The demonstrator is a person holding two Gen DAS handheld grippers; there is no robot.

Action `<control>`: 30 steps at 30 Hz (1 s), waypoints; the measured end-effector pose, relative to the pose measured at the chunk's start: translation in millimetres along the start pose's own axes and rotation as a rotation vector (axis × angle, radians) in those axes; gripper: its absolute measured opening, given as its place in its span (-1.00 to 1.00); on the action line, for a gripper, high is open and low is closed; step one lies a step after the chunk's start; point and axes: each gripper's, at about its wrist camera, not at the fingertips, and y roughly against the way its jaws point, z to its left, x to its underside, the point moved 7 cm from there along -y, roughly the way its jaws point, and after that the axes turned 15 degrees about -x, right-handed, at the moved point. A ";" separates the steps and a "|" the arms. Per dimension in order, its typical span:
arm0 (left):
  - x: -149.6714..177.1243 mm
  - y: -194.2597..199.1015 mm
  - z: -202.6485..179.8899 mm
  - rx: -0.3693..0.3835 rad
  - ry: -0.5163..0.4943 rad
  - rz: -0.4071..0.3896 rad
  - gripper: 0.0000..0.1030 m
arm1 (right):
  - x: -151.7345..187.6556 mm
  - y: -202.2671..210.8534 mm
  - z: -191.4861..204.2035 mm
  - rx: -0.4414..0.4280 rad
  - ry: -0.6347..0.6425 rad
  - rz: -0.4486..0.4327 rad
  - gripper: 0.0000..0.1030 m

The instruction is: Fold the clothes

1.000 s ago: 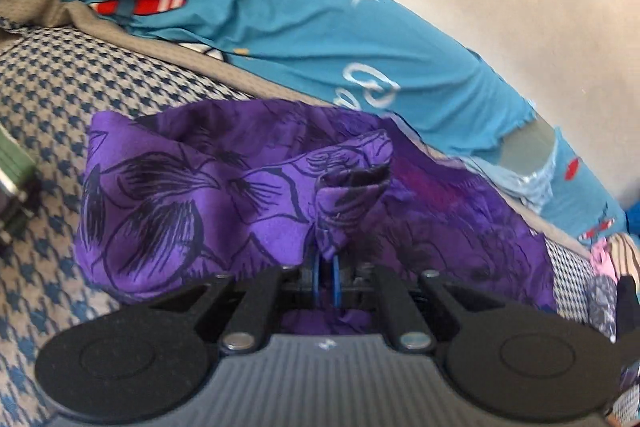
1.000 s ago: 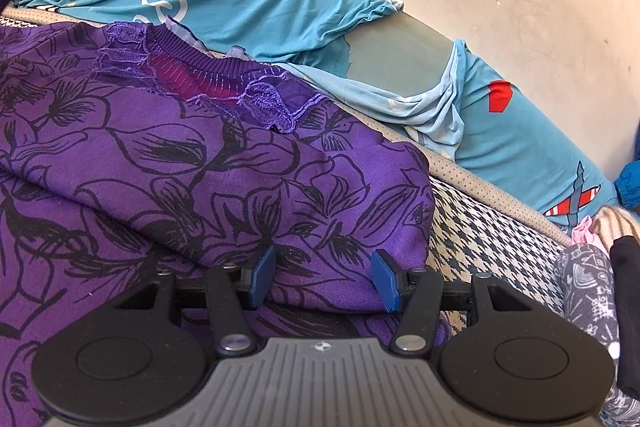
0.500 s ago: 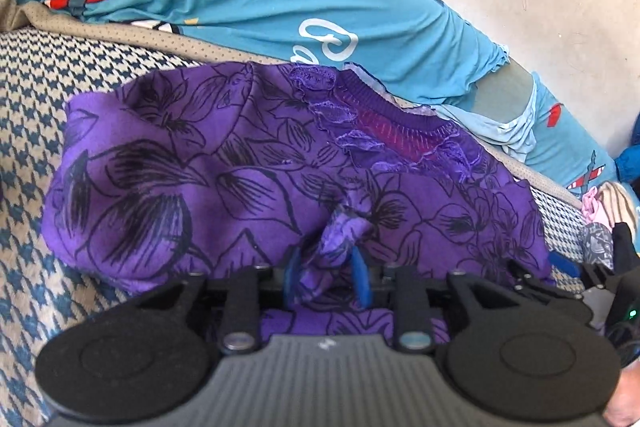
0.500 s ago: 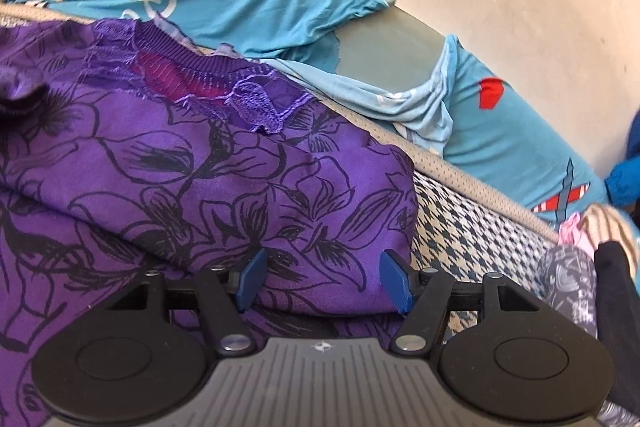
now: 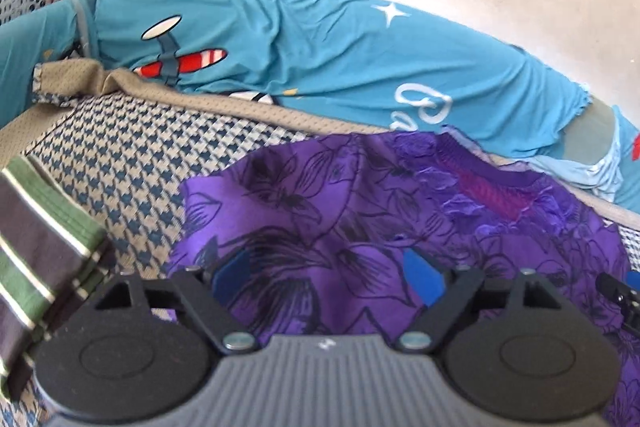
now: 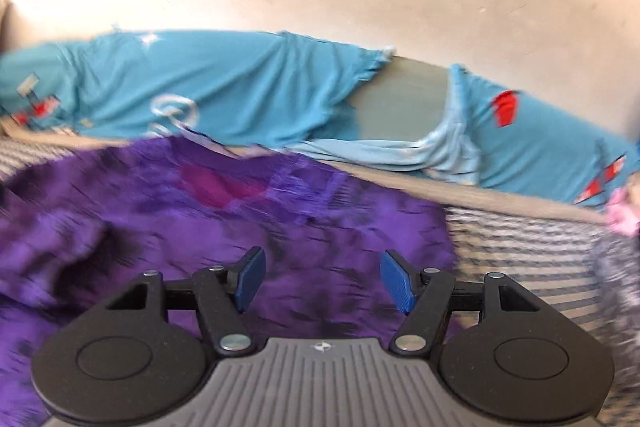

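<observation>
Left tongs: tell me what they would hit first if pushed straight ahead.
Probably the purple top, which lies right under and ahead of the open left tongs. Beyond it comes the teal cloth at the wall, though depth is hard to judge.

The only lettering is on the teal cloth (image 5: 320, 67) that lies along the wall beyond the purple garment (image 5: 360, 227): large white looping script (image 5: 424, 107), of which the first letter looks like a "P" or "D" and an "a" seems to sit below it. The garment's edge cuts off the rest, so no word can be read. The right wrist view shows the same white script (image 6: 176, 115) on the cloth, blurred beyond reading. A small white emblem (image 5: 326, 344) marks each tool's grey body; it holds no legible letters.
</observation>
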 end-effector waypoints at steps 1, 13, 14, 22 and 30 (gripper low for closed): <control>1.4 -3.0 1.2 -0.016 -0.004 0.010 0.59 | -0.8 -2.4 5.7 -0.069 -0.033 -0.001 0.23; 4.5 -17.4 19.3 -0.111 0.023 0.050 0.60 | 10.5 -47.9 76.8 -0.588 -0.302 0.068 0.23; 4.0 -18.6 21.4 -0.116 0.031 0.055 0.60 | 11.1 -51.7 80.9 -0.586 -0.286 0.073 0.23; 3.1 -27.7 37.9 -0.166 0.082 0.088 0.66 | 12.2 -77.5 108.8 -0.601 -0.247 0.102 0.08; 7.4 -41.0 56.7 -0.193 0.150 0.156 0.65 | 24.5 -94.9 113.3 -0.559 -0.262 0.123 -0.40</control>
